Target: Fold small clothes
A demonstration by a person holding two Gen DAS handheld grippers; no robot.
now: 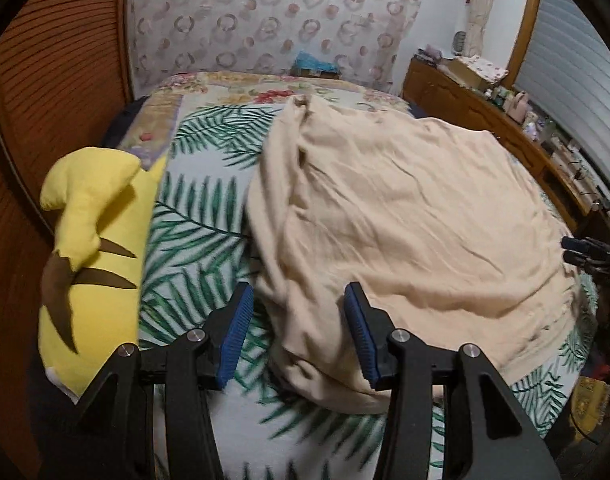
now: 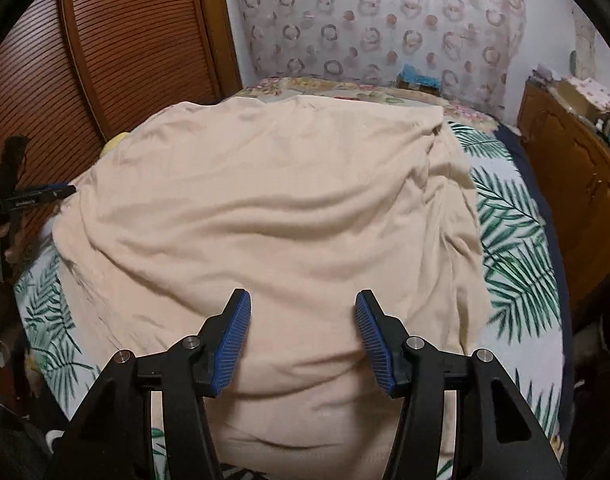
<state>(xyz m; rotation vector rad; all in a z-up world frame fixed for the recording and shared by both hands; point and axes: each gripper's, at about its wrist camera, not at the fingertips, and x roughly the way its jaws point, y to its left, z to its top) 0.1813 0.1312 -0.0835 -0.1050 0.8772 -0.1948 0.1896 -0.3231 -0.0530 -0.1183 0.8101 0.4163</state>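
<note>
My left gripper [image 1: 297, 320]: nearest the lens, black arms with blue ribbed pads, jaws standing apart with nothing clamped; the near left edge of the garment lies below the gap, and I cannot tell whether the right pad touches it.
My right gripper [image 2: 303, 322]: jaws likewise apart and gripping nothing, pads held over the near middle of the cloth.
Each seen from the other: my left gripper shows at the far left edge of the right wrist view [image 2: 41, 196], beside the garment's left corner; my right gripper shows at the right edge of the left wrist view [image 1: 585, 252], by the garment's right side.
Beige garment [image 2: 273, 216]: the piece to fold, a plain cream cloth spread wide and wrinkled across the bed, its near hem bunched under my jaws, one far corner gathered into a rumpled ridge [image 1: 301, 108].
Bedspread [image 1: 201, 216]: white with green palm fronds, bare to the left of the garment in the left wrist view and to its right in the right wrist view; a floral border runs along the far end.
Yellow plush toy [image 1: 93, 236]: with brown stripes, lying on the bed's left edge, apart from the garment.
Louvred wooden door [image 2: 137, 40]: brown, on the left beyond the bed.
Wooden sideboard [image 1: 485, 108]: along the right wall, crowded with small items too small to name.
Patterned curtain [image 1: 273, 16]: rings and dots, behind the bed's far end.
</note>
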